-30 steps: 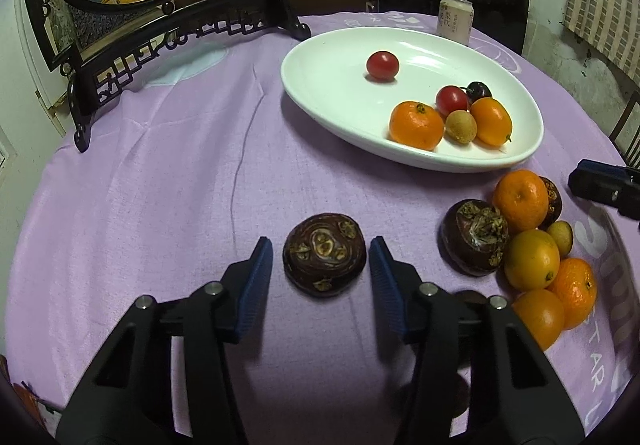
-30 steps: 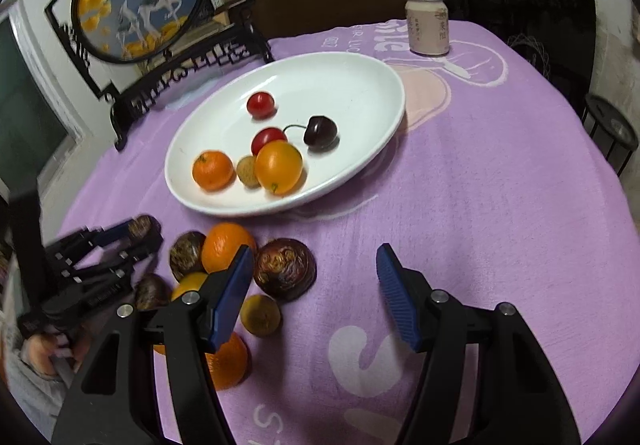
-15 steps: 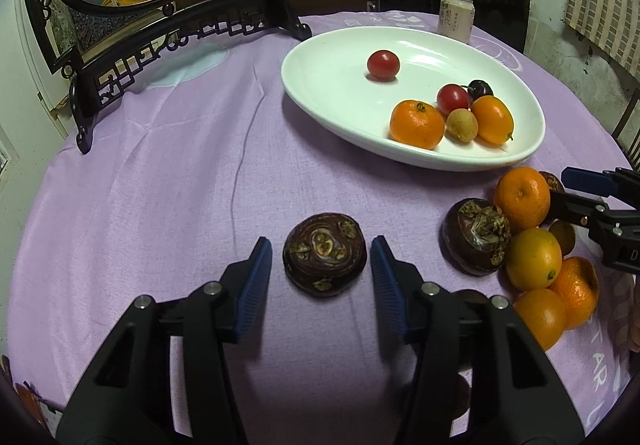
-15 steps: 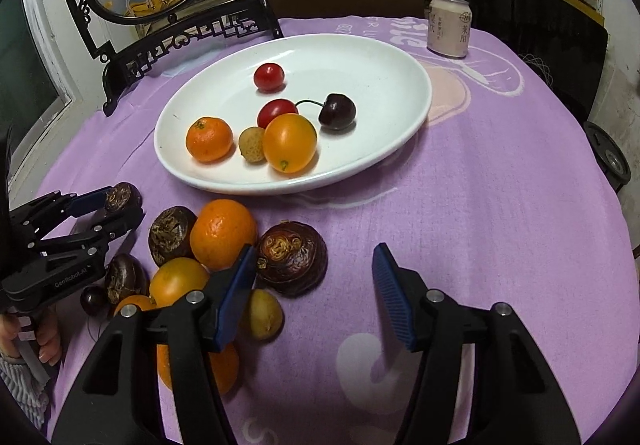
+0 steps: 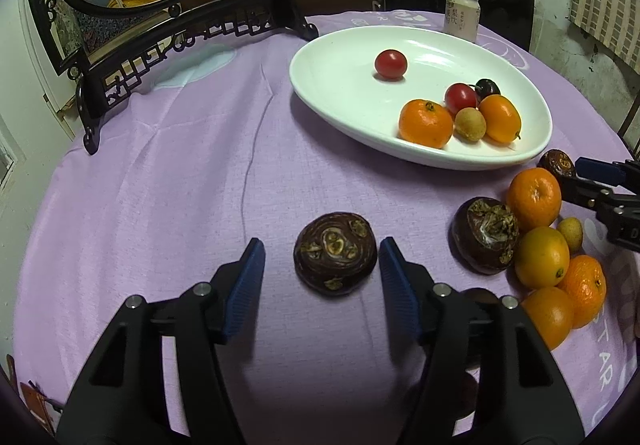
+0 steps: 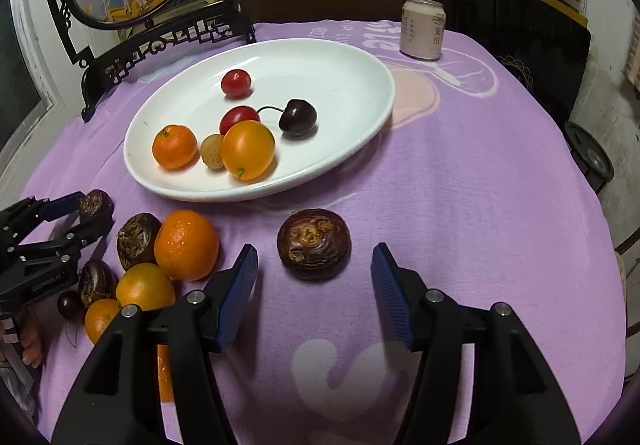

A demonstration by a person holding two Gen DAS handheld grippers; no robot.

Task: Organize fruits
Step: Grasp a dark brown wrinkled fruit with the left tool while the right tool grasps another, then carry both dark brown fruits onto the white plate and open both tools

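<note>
Left gripper (image 5: 321, 241): open; jaws have just been widening; blue pads stand clear on both sides of the first dark brown round water chestnut (image 5: 335, 253), which lies on the purple tablecloth (image 5: 180, 185), left of the fruit pile.
Right gripper (image 6: 314, 246): open; jaws have just been narrowing; the second dark brown round water chestnut (image 6: 314, 245) lies between the pad tips, untouched, near the white oval plate (image 6: 340, 85) and right of the pile.
Fruit pile: orange mandarins and dark chestnuts (image 5: 534, 197), on the cloth at the near side of the plate.
Plate contents: two red tomatoes, one mandarin, one tan fruit, one yellow-orange fruit, one dark cherry (image 6: 298, 117).
Right wrist view only: full cherry with stem; small dark fruits behind the left gripper; a person's fingers (image 6: 28, 345) at the lower left edge.
Left wrist view only: a small tan fruit (image 5: 570, 233) in the pile; cherry half hidden behind a tomato.
Far side, both views: pale drink can (image 6: 423, 29); black carved screen stand (image 5: 180, 41).
</note>
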